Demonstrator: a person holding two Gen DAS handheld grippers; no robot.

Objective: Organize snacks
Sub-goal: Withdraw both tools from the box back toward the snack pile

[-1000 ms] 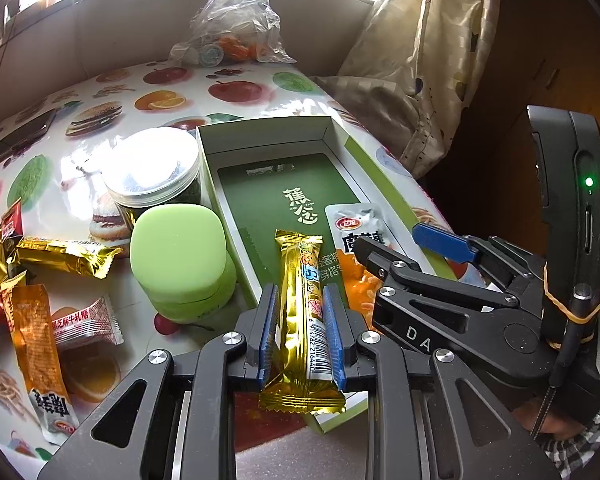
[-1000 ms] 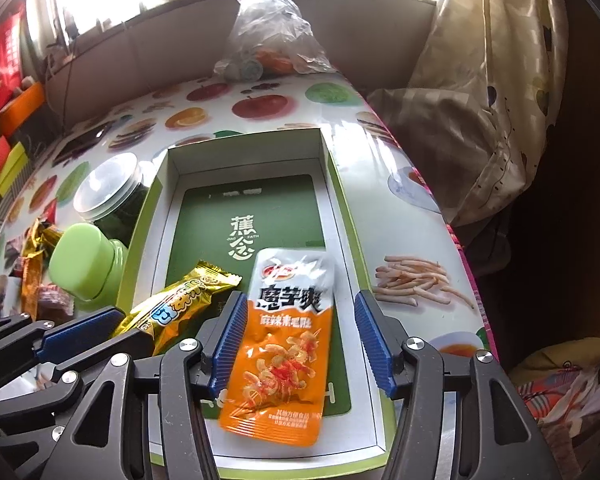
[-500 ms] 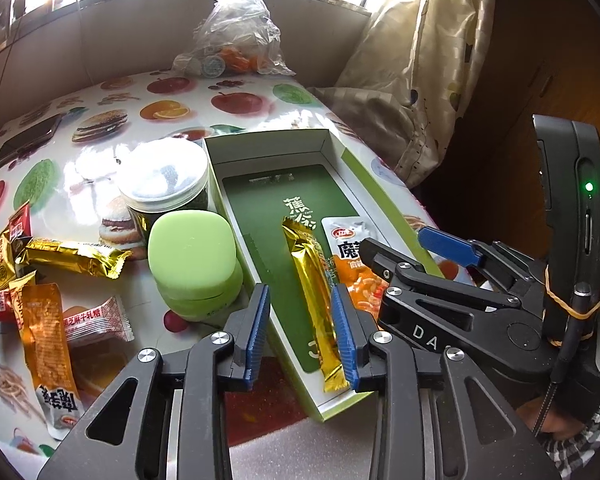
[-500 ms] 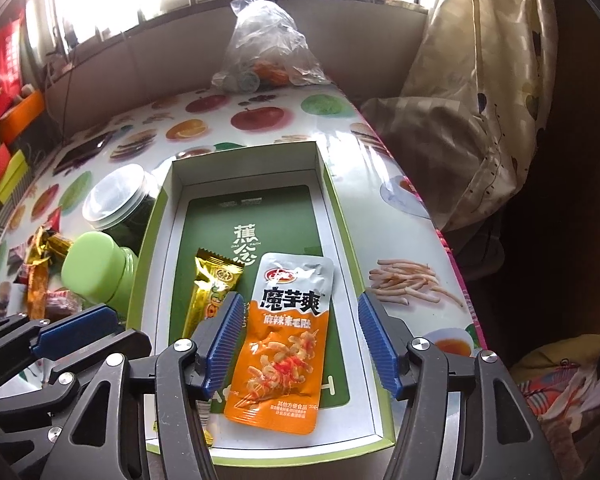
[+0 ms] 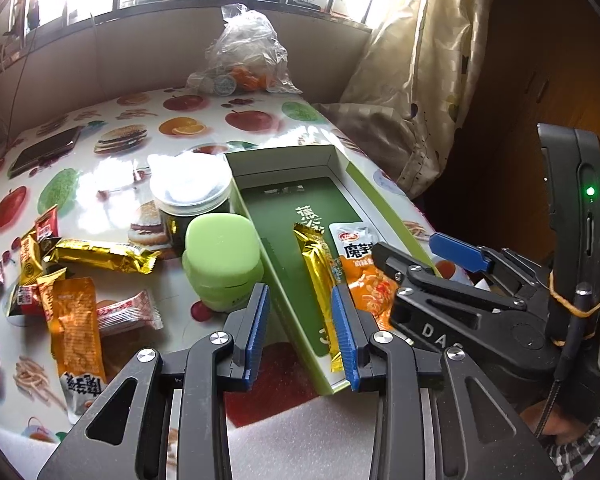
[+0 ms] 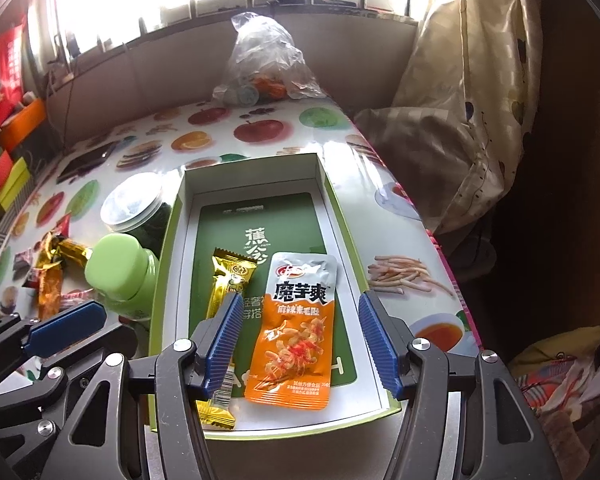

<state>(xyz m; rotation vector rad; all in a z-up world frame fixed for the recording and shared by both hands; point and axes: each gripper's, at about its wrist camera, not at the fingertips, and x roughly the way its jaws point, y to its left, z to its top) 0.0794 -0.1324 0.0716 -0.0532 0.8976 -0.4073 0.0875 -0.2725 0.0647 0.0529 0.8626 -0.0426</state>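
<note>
A green open box (image 5: 284,168) (image 6: 168,240) lies on the fruit-print table. Inside it lie a gold snack bar (image 5: 318,268) (image 6: 226,284) and an orange-and-silver snack pouch (image 5: 358,256) (image 6: 298,328), side by side. My left gripper (image 5: 302,334) is open and empty, over the box's near edge, beside the gold bar. My right gripper (image 6: 300,344) is open and empty, its jaws either side of the pouch and above it. Loose snacks lie at the left: a gold bar (image 5: 104,256), an orange pouch (image 5: 76,332), a pink-and-white candy (image 5: 128,314).
A green-lidded jar (image 5: 220,260) (image 6: 120,276) and a clear-lidded jar (image 5: 190,196) (image 6: 134,208) stand left of the box. A plastic bag (image 5: 244,56) (image 6: 266,64) sits at the back. A phone (image 5: 46,152) lies far left. A curtain (image 5: 416,80) hangs right.
My left gripper opened and let go of the gold bar, which now lies in the box beside the pouch. Both grippers drew back and up from the box.
</note>
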